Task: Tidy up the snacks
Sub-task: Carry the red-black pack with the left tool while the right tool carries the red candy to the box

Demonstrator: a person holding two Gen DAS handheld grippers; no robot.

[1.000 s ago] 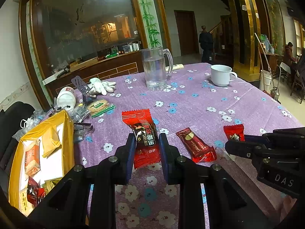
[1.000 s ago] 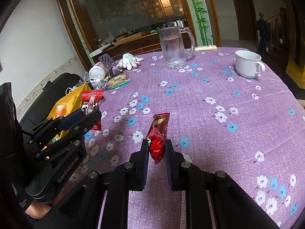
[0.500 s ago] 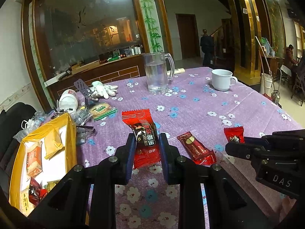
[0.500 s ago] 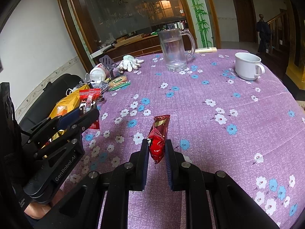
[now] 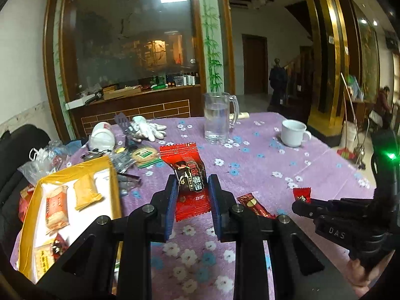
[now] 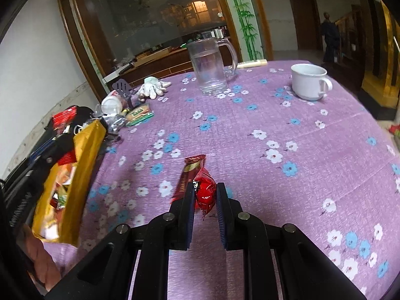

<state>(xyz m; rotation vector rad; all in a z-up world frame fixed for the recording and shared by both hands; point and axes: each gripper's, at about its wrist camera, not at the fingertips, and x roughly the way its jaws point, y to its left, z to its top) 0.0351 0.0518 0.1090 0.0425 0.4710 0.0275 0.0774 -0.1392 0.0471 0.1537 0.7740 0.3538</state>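
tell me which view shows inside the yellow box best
Left wrist view: the yellow box lies open toward the camera, its snack packets visible. The right wrist view catches it mostly side-on and blurred.

Worktop: round, covered with a purple cloth printed with white and blue flowers.

Far side: glass mug part-filled with clear liquid, upright; pale tube lying just behind it at the far edge. White cup upright to the right, handle turned right, well apart from the mug.

Left side: white gloves in a heap; dark slotted spatula beside them; white container tipped on its side; wrapped round biscuit amid clear wrappers. Open yellow box at the near-left edge.

Near middle: dark red bar wrapper lying flat on the cloth.
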